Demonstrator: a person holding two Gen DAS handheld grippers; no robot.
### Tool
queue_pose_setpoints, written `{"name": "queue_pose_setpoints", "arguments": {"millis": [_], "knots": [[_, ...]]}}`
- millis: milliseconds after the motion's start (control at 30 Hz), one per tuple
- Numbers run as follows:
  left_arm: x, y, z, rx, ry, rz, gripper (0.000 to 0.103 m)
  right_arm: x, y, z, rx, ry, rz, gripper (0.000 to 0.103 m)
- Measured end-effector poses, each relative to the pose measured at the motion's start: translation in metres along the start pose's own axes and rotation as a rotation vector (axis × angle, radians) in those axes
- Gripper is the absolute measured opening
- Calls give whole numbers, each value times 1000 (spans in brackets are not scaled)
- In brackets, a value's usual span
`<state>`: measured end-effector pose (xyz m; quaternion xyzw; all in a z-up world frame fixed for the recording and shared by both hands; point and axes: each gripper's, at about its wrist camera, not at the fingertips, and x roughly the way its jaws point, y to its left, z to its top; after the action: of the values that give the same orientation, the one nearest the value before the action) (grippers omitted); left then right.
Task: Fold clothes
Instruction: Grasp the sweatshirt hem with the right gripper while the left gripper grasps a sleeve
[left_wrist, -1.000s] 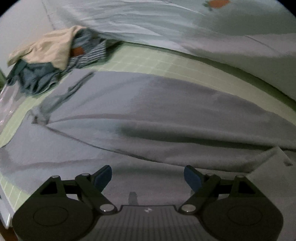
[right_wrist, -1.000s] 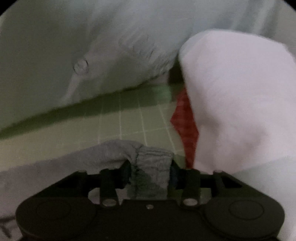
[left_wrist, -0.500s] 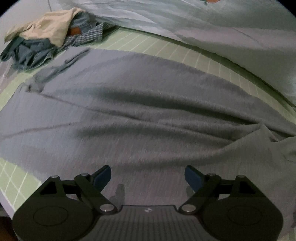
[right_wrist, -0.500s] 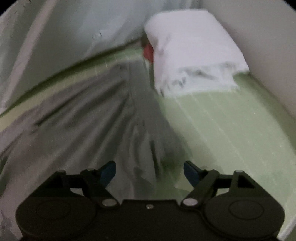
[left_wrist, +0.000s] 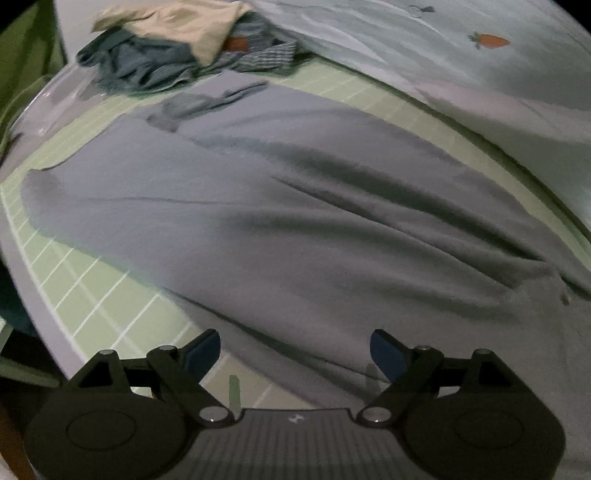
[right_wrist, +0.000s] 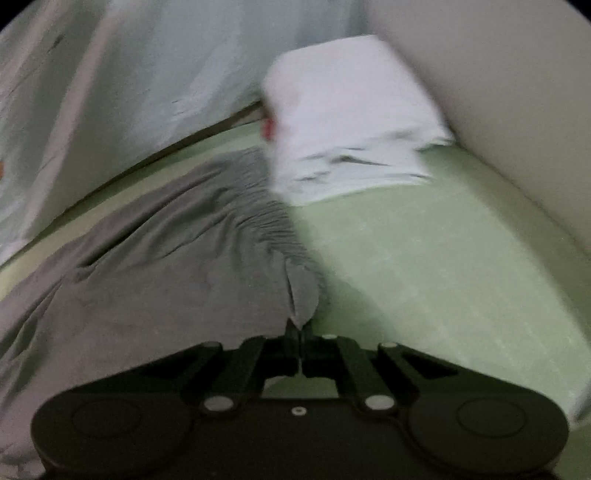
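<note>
Grey trousers (left_wrist: 295, 229) lie spread and wrinkled across the green checked bed sheet (left_wrist: 92, 295). My left gripper (left_wrist: 295, 350) is open and empty, hovering over their near edge. In the right wrist view the trousers' gathered waistband (right_wrist: 273, 221) runs toward me. My right gripper (right_wrist: 297, 334) is shut on the waistband's near corner (right_wrist: 303, 295), pinching a small fold of the grey cloth.
A pile of clothes (left_wrist: 177, 48), beige, blue and striped, lies at the far left of the bed. A pale blanket with a carrot print (left_wrist: 480, 55) runs along the back. A white pillow (right_wrist: 351, 110) lies by the wall (right_wrist: 498, 74).
The right gripper let go of the cloth, opened, then shut again on the waistband corner. The left gripper stayed open and drew back toward the bed's near left edge.
</note>
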<state>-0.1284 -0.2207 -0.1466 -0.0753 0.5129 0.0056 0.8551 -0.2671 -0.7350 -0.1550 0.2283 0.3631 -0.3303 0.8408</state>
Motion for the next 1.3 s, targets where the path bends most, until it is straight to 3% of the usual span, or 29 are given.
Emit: {"name": "queue_pose_setpoints", "arguments": {"millis": [133,167,200,267,333,600,933,1133,1233,1267,1300], "knots": [[-2,10,-7,-9,10,6,88,0,-30,-5,58,59,-69,3],[-2,12,-9,-8,10,7,88,-3,-31,-6,67,55,-76,9],[-2,12,-11,-5,11,9,88,-6,-30,-7,66,49,-83,23],[-1,13,-13,3,19,9,88,-15,-16,-9,27,23,-101,42],[-1,13,-16,10,29,7,88,-18,-1,-9,-34,-1,-104,45],[-7,9,-22,41,24,8,88,-27,70,-39,-244,-33,25,71],[-13,17,-28,78,32,33,89,-11,143,-63,-222,102,254,73],[-23,37,-31,93,9,67,89,-1,176,-79,-206,172,248,73],[-21,59,-24,53,13,89,89,1,186,-87,-190,204,212,73],[-21,66,-22,38,15,95,89,0,188,-90,-187,201,205,71],[-20,73,-18,21,16,97,89,-2,190,-92,-185,197,198,62]]}}
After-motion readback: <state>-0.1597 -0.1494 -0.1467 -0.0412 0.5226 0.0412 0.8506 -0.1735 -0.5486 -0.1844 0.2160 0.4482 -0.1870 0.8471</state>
